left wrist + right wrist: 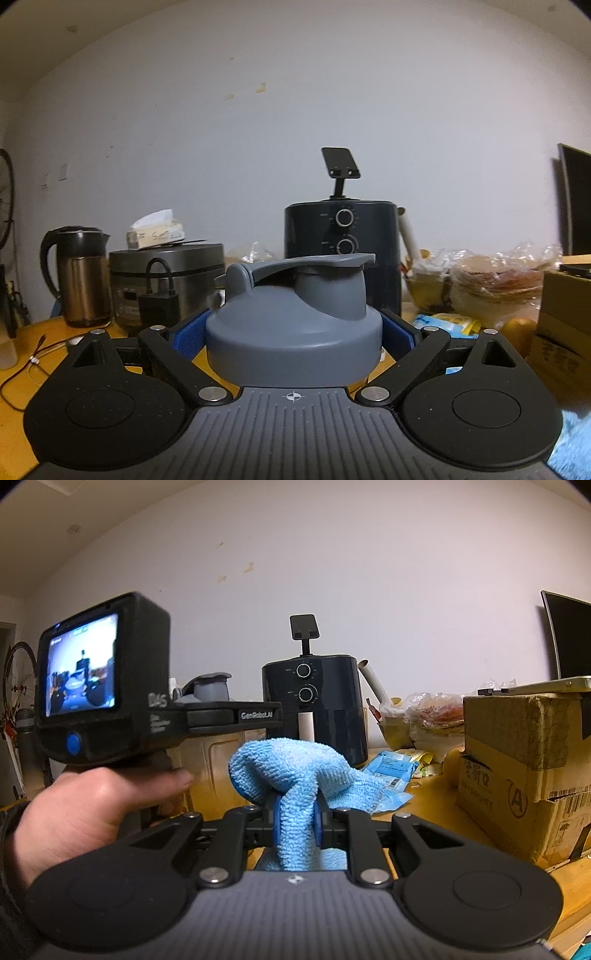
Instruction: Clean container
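My left gripper (294, 338) is shut on the container, its blue pads (192, 338) pressing either side of the grey flip-top lid (295, 295). In the right wrist view a hand (85, 812) holds that gripper level, and one finger (236, 716) crosses the container just under the lid (210, 686). The translucent body (218, 771) hangs below it. My right gripper (297, 823) is shut on a light-blue microfibre cloth (291, 764), which bunches up above the pads, close to the right of the container's body. Whether cloth and container touch is unclear.
A black air fryer (343, 251), a rice cooker (166, 280) and a kettle (79, 277) stand at the back of the wooden table (424, 812). Cardboard boxes (524, 746) stand on the right, with bagged food (491, 280) and a blue packet (391, 764) nearby.
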